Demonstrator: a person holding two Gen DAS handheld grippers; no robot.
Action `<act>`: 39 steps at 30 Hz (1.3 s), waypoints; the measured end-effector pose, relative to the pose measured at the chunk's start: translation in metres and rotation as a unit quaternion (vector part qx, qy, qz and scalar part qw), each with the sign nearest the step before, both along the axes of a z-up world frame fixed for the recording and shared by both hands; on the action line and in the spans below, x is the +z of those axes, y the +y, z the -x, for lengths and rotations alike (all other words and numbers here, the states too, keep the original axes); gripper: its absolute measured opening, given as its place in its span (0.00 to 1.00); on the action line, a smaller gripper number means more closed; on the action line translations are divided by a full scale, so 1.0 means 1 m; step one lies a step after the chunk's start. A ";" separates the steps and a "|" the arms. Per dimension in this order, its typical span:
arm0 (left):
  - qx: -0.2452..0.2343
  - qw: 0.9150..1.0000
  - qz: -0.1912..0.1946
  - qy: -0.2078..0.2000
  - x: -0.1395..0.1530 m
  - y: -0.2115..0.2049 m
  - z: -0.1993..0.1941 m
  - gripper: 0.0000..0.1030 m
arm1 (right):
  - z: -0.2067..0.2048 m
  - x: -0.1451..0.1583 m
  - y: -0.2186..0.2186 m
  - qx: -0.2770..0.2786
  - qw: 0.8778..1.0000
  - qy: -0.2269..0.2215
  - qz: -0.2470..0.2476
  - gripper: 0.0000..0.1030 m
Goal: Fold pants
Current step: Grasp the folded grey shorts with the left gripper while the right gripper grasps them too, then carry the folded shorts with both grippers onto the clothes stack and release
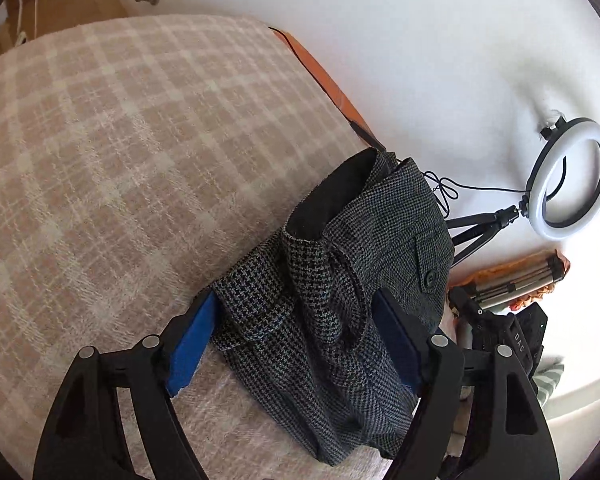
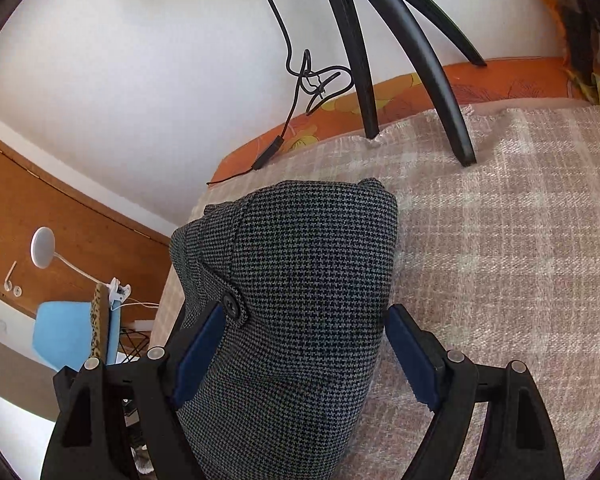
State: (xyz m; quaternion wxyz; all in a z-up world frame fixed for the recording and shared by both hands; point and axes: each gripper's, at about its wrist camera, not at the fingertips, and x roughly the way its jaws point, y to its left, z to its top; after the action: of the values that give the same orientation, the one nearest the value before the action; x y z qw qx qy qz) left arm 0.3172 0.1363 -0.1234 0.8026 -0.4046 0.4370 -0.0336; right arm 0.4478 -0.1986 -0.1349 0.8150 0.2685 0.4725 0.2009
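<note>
The pants (image 1: 340, 300) are dark grey houndstooth, bunched in a heap on the checked beige blanket (image 1: 120, 140) of a bed. My left gripper (image 1: 296, 312) is open, its blue pads either side of the waistband end. In the right wrist view the pants (image 2: 300, 280) show a buttoned pocket flap (image 2: 232, 304). My right gripper (image 2: 304, 320) is open, its jaws wide around the cloth, the left pad (image 2: 198, 356) touching it. What lies under the heap is hidden.
A ring light (image 1: 568, 180) on a black tripod (image 2: 380, 60) stands on the blanket by the white wall, its cable (image 2: 300, 76) trailing. An orange flowered sheet (image 2: 340, 120) edges the bed. A blue chair (image 2: 68, 336) and lamp (image 2: 44, 252) stand beyond.
</note>
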 end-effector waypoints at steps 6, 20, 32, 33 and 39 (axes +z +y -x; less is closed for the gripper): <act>0.001 0.999 -0.032 -0.003 0.001 -0.007 -0.005 0.76 | -0.017 -0.018 -0.001 -0.020 0.999 0.011 -0.033 0.83; 0.025 0.999 -0.038 -0.013 -0.009 -0.005 -0.025 0.48 | -0.037 -0.020 0.013 -0.009 0.999 0.014 -0.040 0.53; -0.019 0.988 -0.127 -0.082 0.021 -0.026 -0.015 0.22 | -0.021 0.019 0.039 -0.002 0.998 -0.042 0.040 0.20; -0.023 0.988 -0.129 -0.087 0.023 -0.027 -0.013 0.21 | -0.018 0.024 0.041 -0.001 0.998 -0.049 0.049 0.19; -0.031 0.987 -0.118 -0.104 0.034 -0.026 -0.004 0.20 | 0.001 0.051 0.053 0.006 0.994 -0.077 0.082 0.18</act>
State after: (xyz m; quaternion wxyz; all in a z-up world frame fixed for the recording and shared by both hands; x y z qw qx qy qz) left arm 0.3211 0.1101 -0.0890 0.8842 -0.2882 0.3644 -0.0484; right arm 0.4468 -0.1451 -0.0835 0.8669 0.1817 0.4251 0.1866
